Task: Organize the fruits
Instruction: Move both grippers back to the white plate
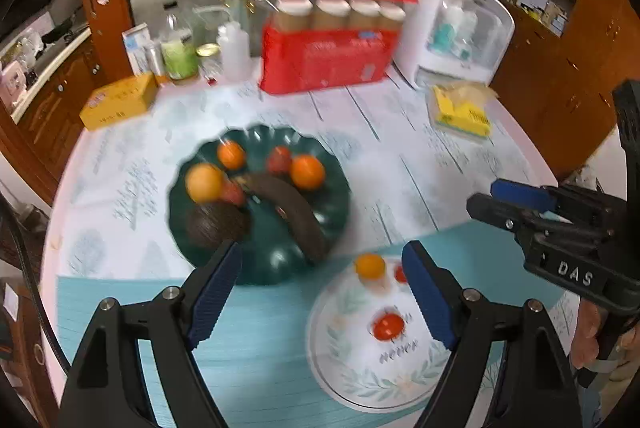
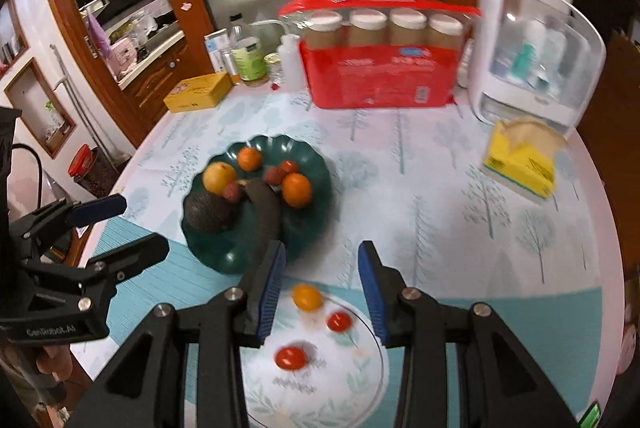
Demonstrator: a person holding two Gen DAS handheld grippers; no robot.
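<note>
A dark green scalloped plate (image 1: 280, 264) holds oranges (image 1: 307, 171), small red fruits, a dark brown banana (image 1: 296, 212) and a dark avocado (image 1: 216, 224). To its right, a white floral plate (image 1: 360, 380) carries a small orange fruit (image 1: 370, 265) and two red tomatoes (image 1: 388, 326). My left gripper (image 1: 320, 292) hovers above both plates, open and empty. My right gripper (image 2: 322, 288) hangs over the white plate (image 2: 360, 368) and its tomatoes (image 2: 291, 357); its jaws stand narrowly apart with nothing between them. It also shows in the left wrist view, as the right gripper (image 1: 482, 196).
A teal placemat (image 1: 260, 328) lies under the plates' near sides. At the table's back stand a red pack of jars (image 1: 324, 56), a yellow box (image 1: 120, 100), bottles, a white appliance (image 1: 460, 28) and a yellow tissue pack (image 1: 460, 112). Wooden cabinets surround the round table.
</note>
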